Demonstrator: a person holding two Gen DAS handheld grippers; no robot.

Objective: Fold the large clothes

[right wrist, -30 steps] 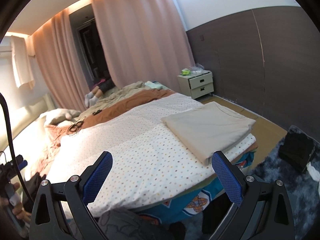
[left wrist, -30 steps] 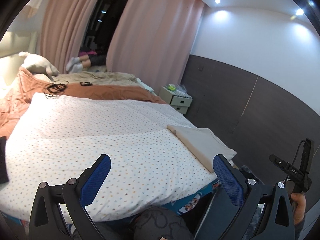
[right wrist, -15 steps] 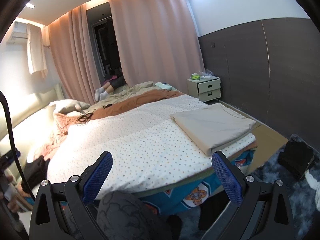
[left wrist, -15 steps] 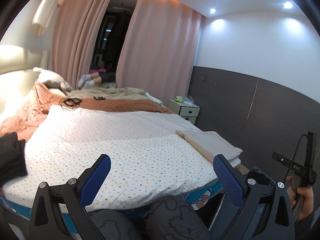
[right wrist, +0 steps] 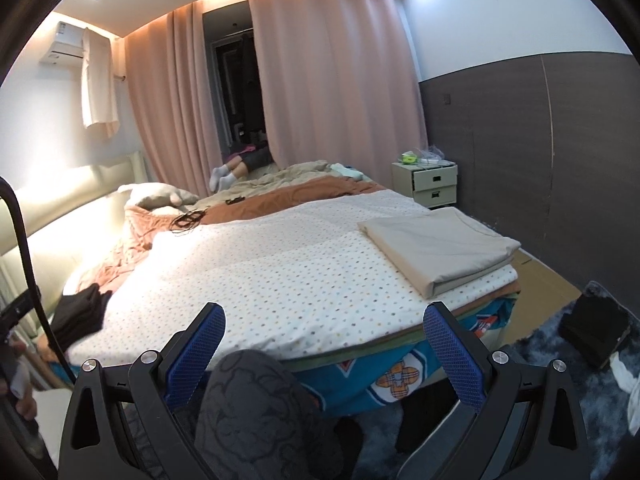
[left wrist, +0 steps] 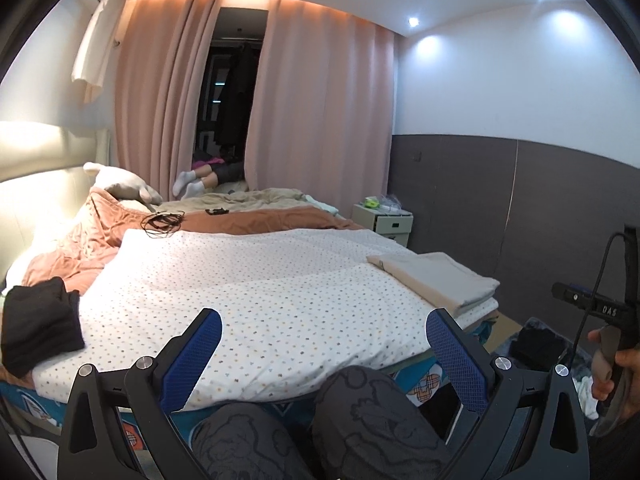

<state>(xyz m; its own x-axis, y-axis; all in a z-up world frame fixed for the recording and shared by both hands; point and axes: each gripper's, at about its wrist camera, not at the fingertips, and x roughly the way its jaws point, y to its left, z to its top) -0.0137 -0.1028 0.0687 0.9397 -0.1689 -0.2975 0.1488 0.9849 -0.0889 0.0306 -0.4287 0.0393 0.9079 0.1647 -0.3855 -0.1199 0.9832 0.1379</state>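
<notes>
Right wrist view: folded beige cloth lies flat at the bed's near right corner, on the dotted sheet, its edges squared. Left wrist view puts the same cloth at the right edge of the sheet. A black garment sits bunched at the sheet's left edge, well apart from the cloth; right view shows it too.

Right gripper hangs short of the bed, fingers spread wide, holding nothing. Left gripper is likewise wide apart and empty, short of the mattress edge. Patterned grey knees sit between the fingers in both views.

Farther back: an orange blanket, a nightstand against the dark wall, pink curtains. Dark clothes lie on the floor at right.
</notes>
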